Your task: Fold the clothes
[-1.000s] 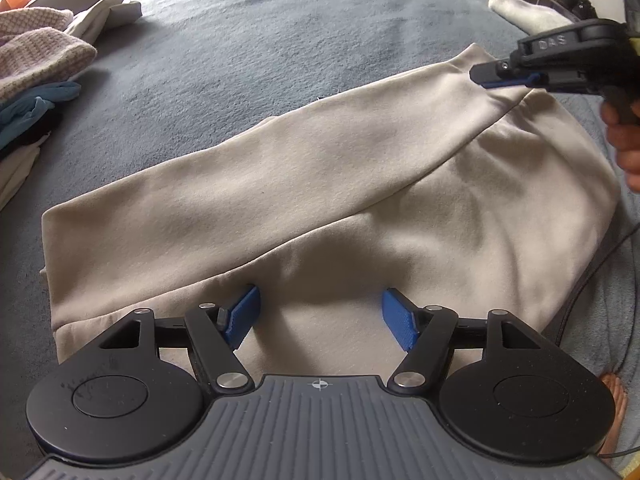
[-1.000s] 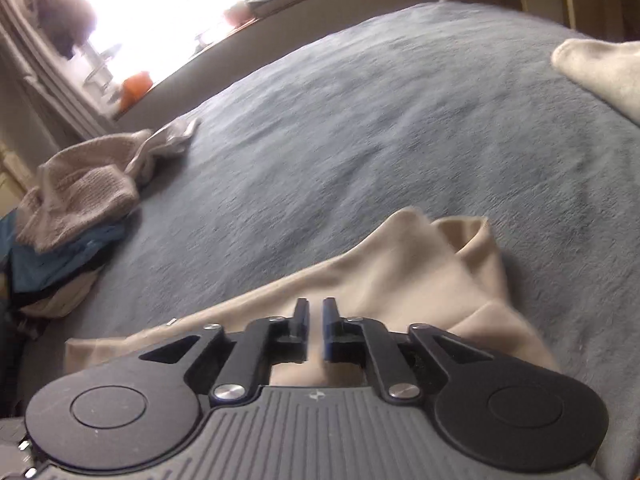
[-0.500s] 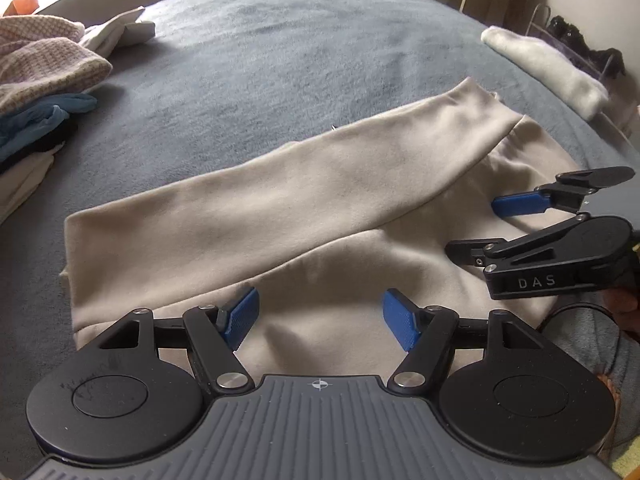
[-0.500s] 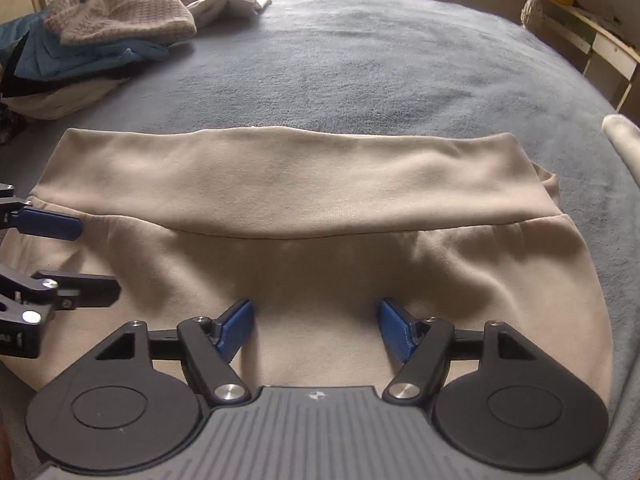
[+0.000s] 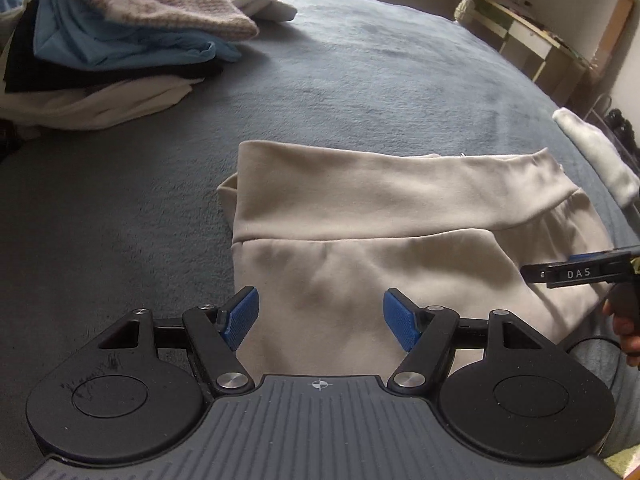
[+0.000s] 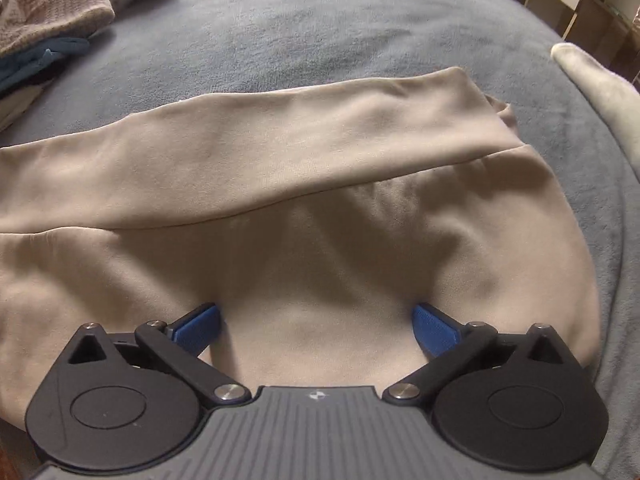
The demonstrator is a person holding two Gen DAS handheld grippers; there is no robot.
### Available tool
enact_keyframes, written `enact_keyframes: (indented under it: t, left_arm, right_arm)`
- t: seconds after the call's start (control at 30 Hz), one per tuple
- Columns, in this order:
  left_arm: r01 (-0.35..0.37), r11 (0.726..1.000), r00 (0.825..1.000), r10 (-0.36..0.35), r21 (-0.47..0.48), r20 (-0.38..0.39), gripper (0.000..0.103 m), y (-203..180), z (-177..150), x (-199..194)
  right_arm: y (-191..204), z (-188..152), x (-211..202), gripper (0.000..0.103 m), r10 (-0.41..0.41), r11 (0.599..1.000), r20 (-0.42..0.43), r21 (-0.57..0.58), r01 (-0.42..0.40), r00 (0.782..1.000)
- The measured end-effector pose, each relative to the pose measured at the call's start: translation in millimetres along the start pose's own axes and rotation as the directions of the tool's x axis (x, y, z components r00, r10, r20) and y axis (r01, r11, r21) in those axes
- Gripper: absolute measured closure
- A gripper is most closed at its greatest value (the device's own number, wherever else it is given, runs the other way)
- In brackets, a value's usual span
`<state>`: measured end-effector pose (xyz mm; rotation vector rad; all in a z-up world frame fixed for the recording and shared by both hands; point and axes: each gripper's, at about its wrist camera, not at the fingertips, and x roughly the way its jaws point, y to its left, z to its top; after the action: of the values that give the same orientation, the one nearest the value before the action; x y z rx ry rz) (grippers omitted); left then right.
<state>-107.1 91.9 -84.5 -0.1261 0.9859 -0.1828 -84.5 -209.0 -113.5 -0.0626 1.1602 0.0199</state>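
- Left gripper (image 5: 321, 318) hangs over the near left part of the beige garment (image 5: 400, 240), jaws apart, nothing between the blue pads.
- Right gripper (image 6: 317, 328) has just been opening; its jaws are spread wide, released, with only flat cloth beneath.
- The beige garment lies flat on the grey bed (image 5: 360, 80), a sleeve folded across its far side.
- A clothes pile (image 5: 112, 40) sits well apart at the far left, a white towel (image 6: 596, 80) to the right.

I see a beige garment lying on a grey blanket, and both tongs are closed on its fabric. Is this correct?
Not quite. The beige garment does lie on the grey blanket, but both tongs are open: the right tongs in the right wrist view, the left tongs in the left wrist view.
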Motion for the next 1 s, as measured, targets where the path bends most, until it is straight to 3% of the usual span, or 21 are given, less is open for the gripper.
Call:
enact_keyframes:
  t: [0.33,0.43,0.53,0.73,0.83,1.0]
  left_arm:
    - [0.045,0.993,0.998,-0.049,-0.113,-0.034,0.030,29,-17,-1]
    - [0.065,0.993,0.996,-0.071,-0.099,-0.051,0.029,27,-21,0]
    - [0.086,0.993,0.993,-0.091,-0.075,-0.074,0.020,24,-24,4]
    - [0.106,0.991,0.990,-0.113,-0.083,-0.090,0.019,27,-27,9]
    - [0.151,0.977,0.984,-0.164,-0.153,-0.073,0.019,39,-26,8]
    - [0.258,0.930,0.957,-0.283,-0.262,-0.064,0.018,57,-35,-3]
  right_arm:
    - [-2,-1,-1,0.000,0.018,0.999,0.011,-0.029,-0.018,1.000]
    - [-2,-3,-2,0.000,0.024,0.998,0.028,-0.064,-0.023,0.999]
    - [-6,-6,-2,0.000,0.042,0.996,0.044,-0.075,-0.039,0.998]
    - [-5,-9,-3,0.000,0.044,0.996,0.059,-0.080,-0.039,0.997]
    - [-5,-10,-3,0.000,0.044,0.996,0.057,-0.077,-0.039,0.997]
    - [-5,-9,-3,0.000,0.043,0.997,0.053,-0.073,-0.039,0.998]
